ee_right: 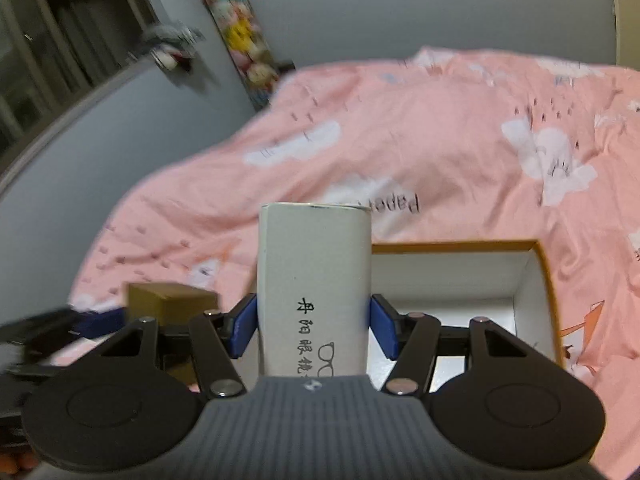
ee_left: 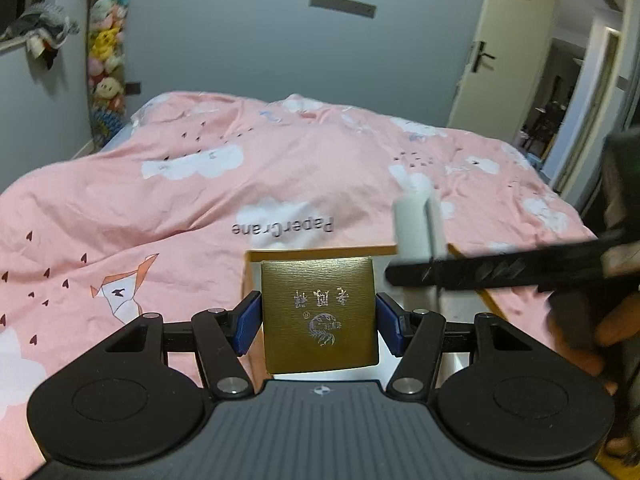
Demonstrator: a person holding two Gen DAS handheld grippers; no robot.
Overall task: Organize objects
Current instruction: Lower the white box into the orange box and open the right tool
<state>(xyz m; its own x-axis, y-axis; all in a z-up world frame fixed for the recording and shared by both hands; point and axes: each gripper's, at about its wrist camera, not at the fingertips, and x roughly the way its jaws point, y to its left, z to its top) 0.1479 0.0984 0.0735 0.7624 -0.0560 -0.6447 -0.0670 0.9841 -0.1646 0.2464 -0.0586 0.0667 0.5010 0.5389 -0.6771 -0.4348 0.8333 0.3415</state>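
**Two boxes lifted over the open carton**

Left gripper (ee_left: 319, 322): closed on the gold box (ee_left: 319, 314), blue pads pressed flat against its two sides. Right gripper (ee_right: 313, 326): closed on the white box (ee_right: 314, 292), pads against its long sides, jaws fairly wide to suit its width. Both boxes clear of the pink duvet (ee_left: 160, 200), held in the air near the open carton (ee_right: 536, 276), which lies on the bed just beyond and right of the white box.

Probably mid-carry toward the carton. Best done by keeping each grip square and firm, lowering one box at a time to avoid a knock between the two grippers, now close together. Worth setting each box flat on the carton's white floor, tight against a wall, before easing the pads apart.

Gold box: squarish, brushed metallic face, silver characters and a round emblem printed on top. White box: taller, matt card, rounded edges, black characters and a spectacles drawing along one face. Carton: shallow, orange rim, white inside, nothing visible in the part shown.
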